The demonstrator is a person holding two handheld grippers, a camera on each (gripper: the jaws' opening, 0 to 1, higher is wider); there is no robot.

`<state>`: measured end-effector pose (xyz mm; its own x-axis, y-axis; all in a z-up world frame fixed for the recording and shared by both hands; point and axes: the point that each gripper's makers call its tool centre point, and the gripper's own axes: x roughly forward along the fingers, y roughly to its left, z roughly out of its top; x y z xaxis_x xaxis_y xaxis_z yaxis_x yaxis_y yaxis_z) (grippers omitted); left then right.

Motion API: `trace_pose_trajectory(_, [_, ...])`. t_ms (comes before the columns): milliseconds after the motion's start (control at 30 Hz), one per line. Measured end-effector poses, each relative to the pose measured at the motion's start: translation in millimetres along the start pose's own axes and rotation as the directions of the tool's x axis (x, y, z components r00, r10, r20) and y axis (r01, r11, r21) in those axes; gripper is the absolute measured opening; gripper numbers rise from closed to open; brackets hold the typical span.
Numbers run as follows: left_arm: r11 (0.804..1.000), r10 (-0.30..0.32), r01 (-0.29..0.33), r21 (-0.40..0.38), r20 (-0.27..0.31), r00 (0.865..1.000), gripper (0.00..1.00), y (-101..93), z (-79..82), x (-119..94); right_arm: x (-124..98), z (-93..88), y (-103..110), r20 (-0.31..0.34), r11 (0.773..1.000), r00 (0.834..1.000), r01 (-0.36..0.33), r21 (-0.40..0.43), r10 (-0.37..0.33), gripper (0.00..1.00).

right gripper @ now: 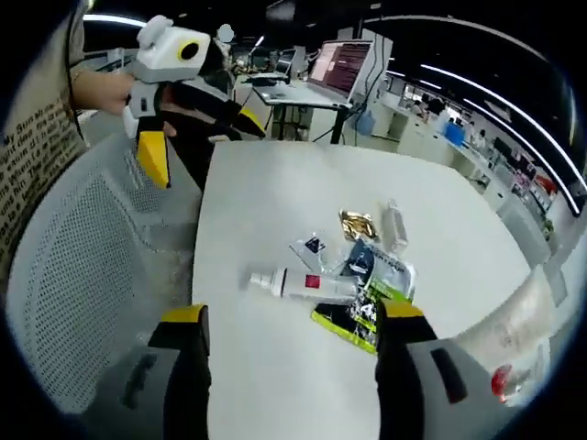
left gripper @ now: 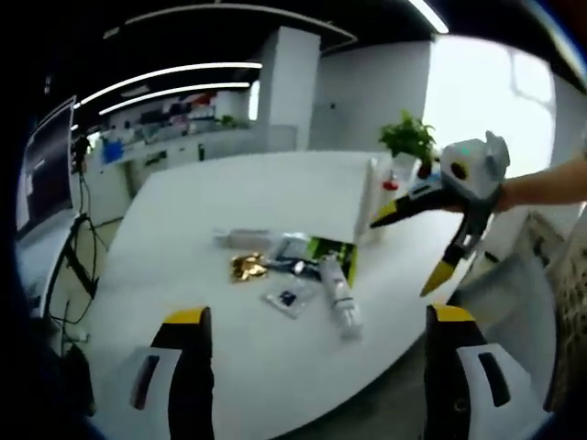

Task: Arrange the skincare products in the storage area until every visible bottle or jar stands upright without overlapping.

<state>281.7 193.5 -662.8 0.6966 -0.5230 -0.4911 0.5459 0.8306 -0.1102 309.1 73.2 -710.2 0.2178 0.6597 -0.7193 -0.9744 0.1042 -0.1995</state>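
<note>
A white tube bottle (left gripper: 340,295) (right gripper: 301,284) lies flat on the white table (left gripper: 229,192) (right gripper: 275,183). Around it lie a gold packet (left gripper: 248,266) (right gripper: 358,223), a small clear bottle on its side (left gripper: 243,238) (right gripper: 394,225), a green and black packet (left gripper: 332,252) (right gripper: 353,323) and small sachets (left gripper: 289,298) (right gripper: 310,247). My left gripper (left gripper: 319,315) (right gripper: 202,142) is open and held off the table's edge, nothing between its jaws. My right gripper (right gripper: 293,313) (left gripper: 408,252) is open too, over the table's edge near the tube.
A white upright box (left gripper: 367,197) (right gripper: 527,316) and a potted plant (left gripper: 408,137) stand at one end of the table. A grey mesh chair (right gripper: 83,275) sits beside the table. A laptop (right gripper: 341,64) is on a far desk.
</note>
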Motion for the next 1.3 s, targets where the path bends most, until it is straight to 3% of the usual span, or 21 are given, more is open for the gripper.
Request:
trace_pose_trajectory(100, [1.000,0.000,0.000,0.005,-0.004,1.000,0.94,-0.1,-0.6,1,9,-1.0,2,-0.032,0.997,0.999,-0.034,-0.072,0.032,0.72])
trace_pose_trajectory(200, [1.000,0.003,-0.003,-0.005,-0.004,1.000,0.94,1.8,-0.9,1,25,-2.9,6,-0.103,0.969,0.990,-0.117,-0.216,0.096,0.72])
trace_pose_trajectory(333, [0.999,0.002,-0.002,-0.042,0.002,1.000,0.93,4.1,-0.4,0,40,-0.9,6,-0.145,0.939,0.981,-0.170,-0.297,0.132,0.71])
trace_pose_trajectory(633, [0.998,0.006,-0.006,-0.058,-0.001,1.000,0.92,5.0,-1.4,0,59,3.7,-5,-0.151,0.929,0.971,-0.223,-0.295,0.185,0.63])
trace_pose_trajectory(967, [0.996,0.016,-0.016,-0.090,0.003,1.000,0.91,8.1,-1.0,0,72,-4.8,-9,-0.171,0.926,0.960,-0.261,-0.273,0.221,0.48])
trace_pose_trajectory(1133, [0.995,0.020,-0.020,-0.094,0.000,1.000,0.91,9.3,-1.4,0,76,-9.0,-9,-0.179,0.923,0.959,-0.266,-0.277,0.222,0.39])
trace_pose_trajectory(1300, [0.995,0.022,-0.022,-0.093,-0.004,1.000,0.90,9.1,-2.0,0,78,-17.6,-15,-0.231,0.920,0.955,-0.250,-0.301,0.184,0.27])
